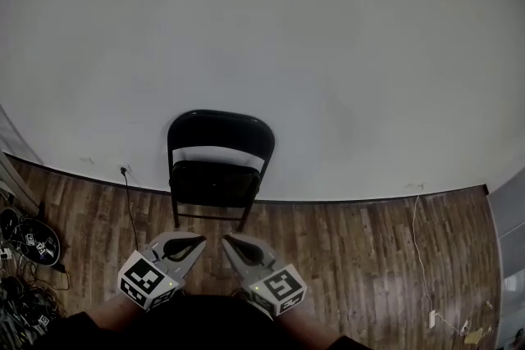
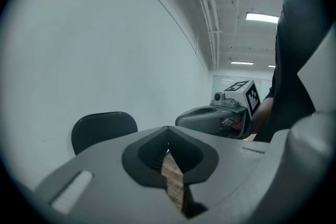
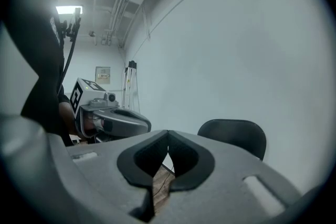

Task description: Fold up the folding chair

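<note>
A black folding chair (image 1: 215, 168) stands on the wood floor against the white wall, its seat showing below the curved backrest. My left gripper (image 1: 199, 239) and right gripper (image 1: 227, 240) hover side by side just in front of the chair's legs, apart from it, tips pointing toward it. Both are shut with nothing between the jaws. The left gripper view shows its own closed jaws (image 2: 168, 131), the chair's backrest (image 2: 103, 130) and the right gripper (image 2: 220, 118). In the right gripper view its closed jaws (image 3: 168, 136) point near the backrest (image 3: 233, 136), with the left gripper (image 3: 113, 120) beside.
A cord (image 1: 129, 205) runs from a wall socket down the floor left of the chair. Tangled cables and gear (image 1: 29, 246) lie at the far left. A white cable (image 1: 418, 250) trails on the right, by a grey panel (image 1: 510, 242). A stand (image 3: 128, 86) leans at the wall.
</note>
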A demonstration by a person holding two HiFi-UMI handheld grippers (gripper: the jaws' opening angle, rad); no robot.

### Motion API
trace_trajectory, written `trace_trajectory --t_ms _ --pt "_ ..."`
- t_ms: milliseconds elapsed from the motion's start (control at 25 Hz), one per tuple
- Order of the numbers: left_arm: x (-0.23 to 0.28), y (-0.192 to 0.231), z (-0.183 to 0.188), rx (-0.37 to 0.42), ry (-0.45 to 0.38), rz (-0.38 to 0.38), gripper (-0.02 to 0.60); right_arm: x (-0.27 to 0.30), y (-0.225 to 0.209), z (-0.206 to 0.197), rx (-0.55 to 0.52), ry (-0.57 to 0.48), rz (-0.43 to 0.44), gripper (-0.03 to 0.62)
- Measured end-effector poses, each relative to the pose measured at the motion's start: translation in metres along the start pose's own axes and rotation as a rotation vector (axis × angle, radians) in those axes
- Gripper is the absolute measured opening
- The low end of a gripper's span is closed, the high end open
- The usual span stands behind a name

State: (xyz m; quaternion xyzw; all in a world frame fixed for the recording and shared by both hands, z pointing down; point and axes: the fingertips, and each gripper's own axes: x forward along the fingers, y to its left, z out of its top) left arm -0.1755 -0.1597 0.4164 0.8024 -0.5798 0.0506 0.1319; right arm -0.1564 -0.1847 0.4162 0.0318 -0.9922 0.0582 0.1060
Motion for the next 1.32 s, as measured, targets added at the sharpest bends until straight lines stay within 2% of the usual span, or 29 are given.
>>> trace_trajectory --t_ms 360,720,1320 --pt "0.015 -0.026 -0.003 0.005 0.008 0.035 0.002 -0.022 -0.002 -0.007 0.043 -0.077 0.066 0.002" --pt "0.022 -0.039 -0.003 0.026 0.028 0.031 0.002 -0.030 -0.003 -0.011 0.062 -0.069 0.091 0.002" --pt "0.017 -0.045 -0.013 0.032 0.059 0.024 0.002 -0.032 0.000 -0.019 0.068 -0.044 0.075 0.002"
